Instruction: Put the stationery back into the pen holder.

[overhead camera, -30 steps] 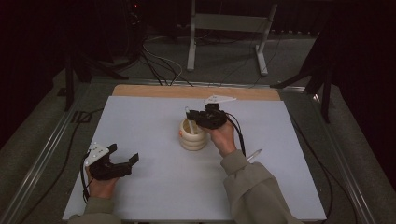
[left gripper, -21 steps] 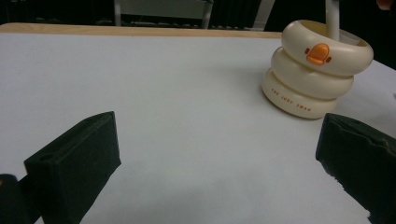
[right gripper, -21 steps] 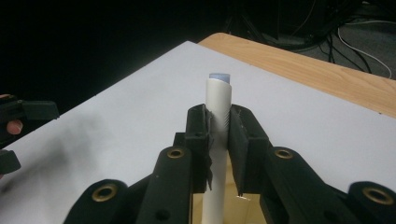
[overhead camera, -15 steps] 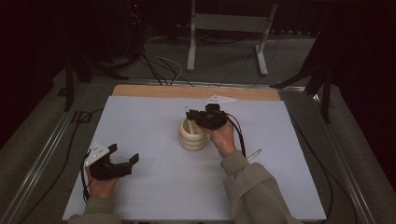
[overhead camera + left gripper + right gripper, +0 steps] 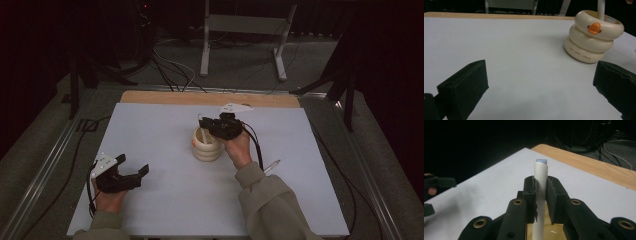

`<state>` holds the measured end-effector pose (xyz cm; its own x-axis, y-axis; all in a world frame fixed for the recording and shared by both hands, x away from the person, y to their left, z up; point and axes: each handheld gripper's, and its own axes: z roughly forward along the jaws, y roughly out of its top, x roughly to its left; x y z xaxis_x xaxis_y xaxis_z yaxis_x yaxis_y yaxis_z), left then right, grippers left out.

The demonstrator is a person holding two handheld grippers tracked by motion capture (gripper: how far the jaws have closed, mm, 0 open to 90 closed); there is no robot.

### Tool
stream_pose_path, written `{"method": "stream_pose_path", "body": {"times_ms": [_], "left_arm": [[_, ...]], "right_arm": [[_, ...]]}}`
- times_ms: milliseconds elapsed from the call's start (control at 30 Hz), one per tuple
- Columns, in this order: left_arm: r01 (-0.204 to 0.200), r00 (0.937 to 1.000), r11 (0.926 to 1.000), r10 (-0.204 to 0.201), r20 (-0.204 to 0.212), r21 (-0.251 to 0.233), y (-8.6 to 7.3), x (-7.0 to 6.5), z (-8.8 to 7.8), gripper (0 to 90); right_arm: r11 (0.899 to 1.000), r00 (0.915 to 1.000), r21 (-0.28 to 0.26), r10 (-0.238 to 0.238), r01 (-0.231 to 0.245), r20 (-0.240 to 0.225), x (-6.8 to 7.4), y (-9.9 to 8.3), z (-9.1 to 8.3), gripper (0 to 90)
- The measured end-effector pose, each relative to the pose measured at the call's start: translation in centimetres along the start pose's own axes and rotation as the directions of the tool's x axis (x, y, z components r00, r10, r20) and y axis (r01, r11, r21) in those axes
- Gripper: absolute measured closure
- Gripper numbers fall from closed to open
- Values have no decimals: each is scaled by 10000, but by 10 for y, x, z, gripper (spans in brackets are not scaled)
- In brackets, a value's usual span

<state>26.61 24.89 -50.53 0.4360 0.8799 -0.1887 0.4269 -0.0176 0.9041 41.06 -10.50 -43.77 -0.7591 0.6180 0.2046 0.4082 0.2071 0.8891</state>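
The right hand-held gripper (image 5: 541,195) is pinching a white pen (image 5: 540,180) above the cream holder (image 5: 206,145); the left hand-held gripper (image 5: 131,176) is resting spread on the tabletop (image 5: 165,125)

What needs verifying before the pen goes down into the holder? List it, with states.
1. Right gripper shut on the white pen: ok.
2. Pen upright between the pads: ok.
3. Pen over the mouth of the cream duck pen holder: ok, the shaft runs down into it.
4. Holder upright on the white table: ok.
5. Left gripper open, apart from the holder: ok.
6. Pen tip at the holder's bottom: cannot tell.
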Motion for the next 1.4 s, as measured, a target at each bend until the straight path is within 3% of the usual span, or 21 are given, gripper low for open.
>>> {"method": "stream_pose_path", "body": {"times_ms": [467, 800, 833, 900, 1033, 1133, 1400], "left_arm": [[-15, 10000, 10000, 15, -2, 17, 0, 0, 0, 1], [-6, 10000, 10000, 6, 0, 5, 0, 0, 0, 1], [-11, 10000, 10000, 11, 0, 7, 0, 0, 0, 1], [-15, 10000, 10000, 15, -4, 18, 0, 0, 0, 1], [-11, 10000, 10000, 11, -4, 10, 0, 0, 0, 1], [-9, 10000, 10000, 9, -5, 24, 0, 0, 0, 1], [-19, 10000, 10000, 19, -5, 45, 0, -1, 1, 1]], "right_arm": [[9967, 9998, 800, 162, -172, 128, -3, -12, 8, 786], [9958, 9989, 821, 392, -412, 252, -6, -11, 7, 777], [9956, 9987, 848, 377, -404, 338, -6, -11, 7, 751], [9970, 9984, 646, 396, -422, 410, -7, -10, 5, 615], [9957, 9957, 338, 853, -866, 373, -11, -7, 2, 380], [9948, 9931, 260, 961, -980, 674, -12, -6, 0, 213], [9881, 9878, 636, 1351, -1401, 770, -15, -7, 0, 33]]}}
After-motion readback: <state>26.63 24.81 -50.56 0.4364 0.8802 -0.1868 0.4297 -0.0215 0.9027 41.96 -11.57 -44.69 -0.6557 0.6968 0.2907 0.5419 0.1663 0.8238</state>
